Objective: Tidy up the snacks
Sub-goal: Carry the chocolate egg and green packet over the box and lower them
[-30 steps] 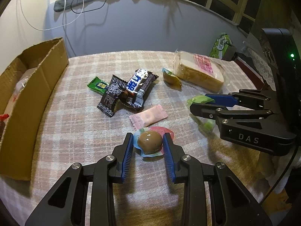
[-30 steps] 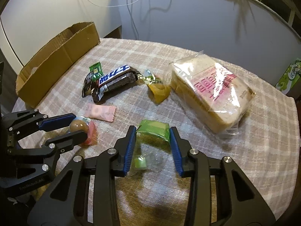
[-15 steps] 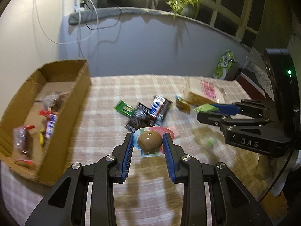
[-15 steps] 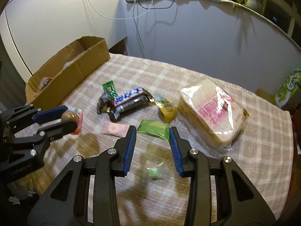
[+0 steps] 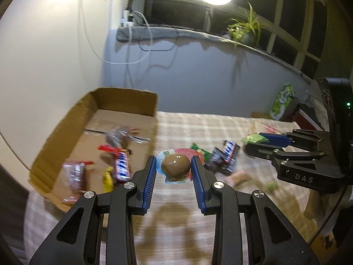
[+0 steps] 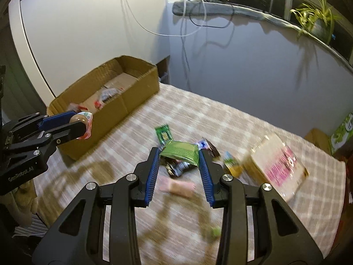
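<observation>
Your left gripper (image 5: 174, 169) is clamped on the brown egg snack (image 5: 176, 164), your right gripper (image 6: 179, 162) pinches the green packet (image 6: 179, 152), both lifted clear of the table (image 6: 231, 128). You're mid-carry (several snacks remain behind); next, bring each over the cardboard box (image 5: 92, 119) and let go inside.

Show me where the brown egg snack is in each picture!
Left wrist view: the brown egg snack sits in the middle, clamped in the left gripper.
Right wrist view: it is at the far left, in that same gripper, in front of the box.
Shared landmark: the cardboard box.
</observation>
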Available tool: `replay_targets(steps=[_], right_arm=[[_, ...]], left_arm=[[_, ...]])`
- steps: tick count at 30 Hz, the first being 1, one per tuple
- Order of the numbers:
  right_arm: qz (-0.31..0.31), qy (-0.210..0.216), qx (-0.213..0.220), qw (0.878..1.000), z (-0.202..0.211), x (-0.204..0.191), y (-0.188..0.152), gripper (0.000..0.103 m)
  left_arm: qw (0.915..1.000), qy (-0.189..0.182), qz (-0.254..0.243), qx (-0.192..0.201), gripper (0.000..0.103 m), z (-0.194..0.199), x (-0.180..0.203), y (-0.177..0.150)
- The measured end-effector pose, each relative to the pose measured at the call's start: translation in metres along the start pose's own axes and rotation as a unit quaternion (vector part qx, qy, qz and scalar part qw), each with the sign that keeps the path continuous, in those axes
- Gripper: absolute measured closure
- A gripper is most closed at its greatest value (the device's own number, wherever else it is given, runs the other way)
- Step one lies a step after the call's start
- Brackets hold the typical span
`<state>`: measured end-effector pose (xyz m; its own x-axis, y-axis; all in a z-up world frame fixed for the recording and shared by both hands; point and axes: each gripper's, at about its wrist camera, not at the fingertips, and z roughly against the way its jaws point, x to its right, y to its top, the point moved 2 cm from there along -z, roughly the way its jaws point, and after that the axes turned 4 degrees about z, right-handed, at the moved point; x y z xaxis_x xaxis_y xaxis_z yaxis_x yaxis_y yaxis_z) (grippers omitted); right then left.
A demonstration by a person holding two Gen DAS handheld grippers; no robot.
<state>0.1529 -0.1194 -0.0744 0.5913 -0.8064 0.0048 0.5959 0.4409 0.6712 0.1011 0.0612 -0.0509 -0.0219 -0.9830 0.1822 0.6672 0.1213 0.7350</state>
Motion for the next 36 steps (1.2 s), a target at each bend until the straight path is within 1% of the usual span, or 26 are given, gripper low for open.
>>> replay_targets(steps=[8, 19, 27, 36], right_arm=[[0.027, 0.019, 0.017, 0.999, -0.014, -0.031, 0.041, 0.065], [0.058, 0.042, 0.023, 0.997, -0.049, -0.071, 0.088, 0.065], [0.077, 0.056, 0.02, 0.995, -0.072, -0.093, 0.112, 0.065], [0.098, 0.067, 0.014, 0.993, -0.09, -0.114, 0.124, 0.065]], left_arm=[[0.9992, 0.027, 0.023, 0.018, 0.073, 0.005, -0.043, 0.015], [0.9969, 0.054, 0.054, 0.02, 0.073, -0.001, -0.088, 0.019], [0.9956, 0.065, 0.064, 0.019, 0.073, -0.007, -0.104, 0.022], [0.9947, 0.074, 0.07, 0.014, 0.072, -0.009, -0.114, 0.019]])
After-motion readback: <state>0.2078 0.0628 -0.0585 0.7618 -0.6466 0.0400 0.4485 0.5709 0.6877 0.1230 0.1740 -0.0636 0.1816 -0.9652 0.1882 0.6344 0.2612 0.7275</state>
